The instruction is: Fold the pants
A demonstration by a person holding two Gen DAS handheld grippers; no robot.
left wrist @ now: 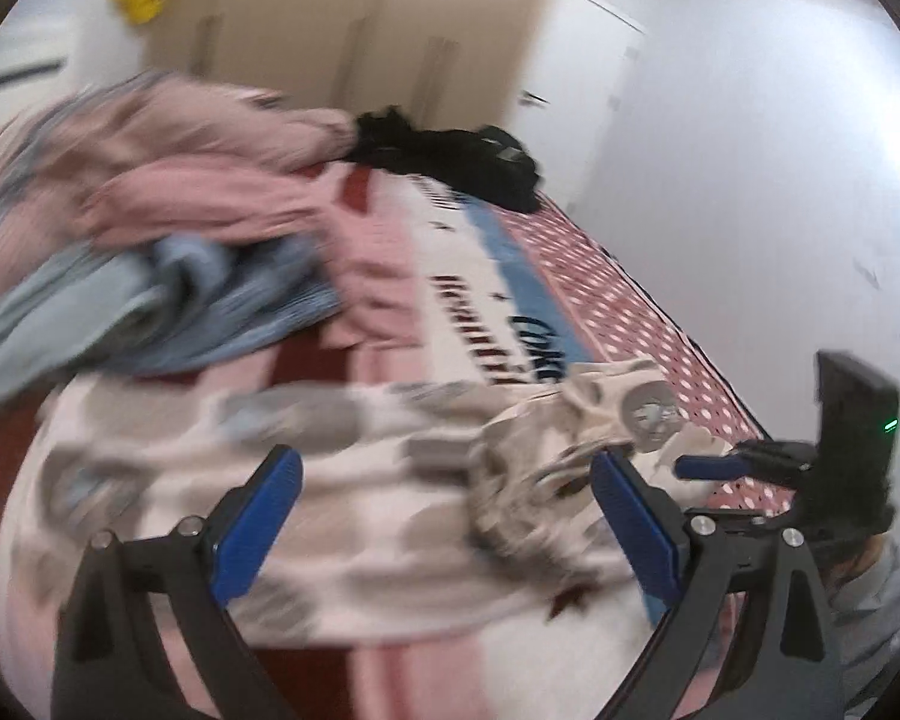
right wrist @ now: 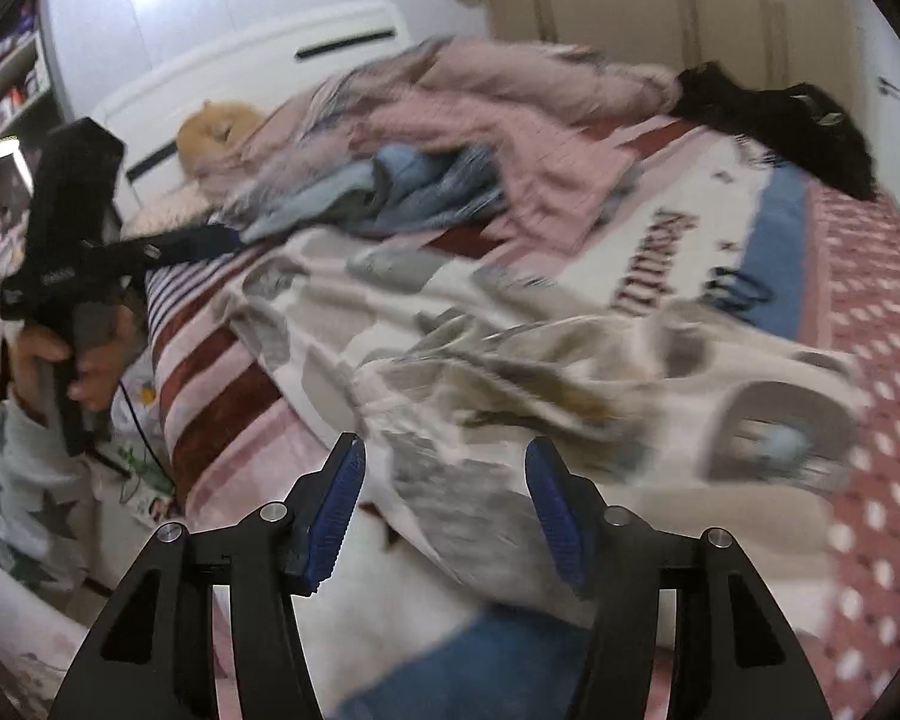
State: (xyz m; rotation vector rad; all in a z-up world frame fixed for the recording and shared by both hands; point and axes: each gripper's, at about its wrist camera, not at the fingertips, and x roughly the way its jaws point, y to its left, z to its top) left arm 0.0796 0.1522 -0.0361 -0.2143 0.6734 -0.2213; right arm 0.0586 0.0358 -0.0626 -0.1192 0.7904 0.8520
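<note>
The pants (left wrist: 342, 480) are cream with grey patches and lie spread and rumpled across the bed; they also show in the right wrist view (right wrist: 510, 372). My left gripper (left wrist: 444, 480) is open just above the pants, its blue pads on either side of a bunched fold. My right gripper (right wrist: 444, 480) is open over the near edge of the pants, holding nothing. The right gripper also shows at the right of the left wrist view (left wrist: 714, 467), and the left gripper at the left of the right wrist view (right wrist: 210, 240). Both views are motion-blurred.
A striped and dotted bedspread (right wrist: 870, 360) covers the bed. A pile of pink (left wrist: 198, 180) and blue-grey clothes (left wrist: 150, 312) lies at the far side, with a black garment (left wrist: 450, 162) near the wardrobe (left wrist: 360, 30). A white wall (left wrist: 750, 180) runs along the right.
</note>
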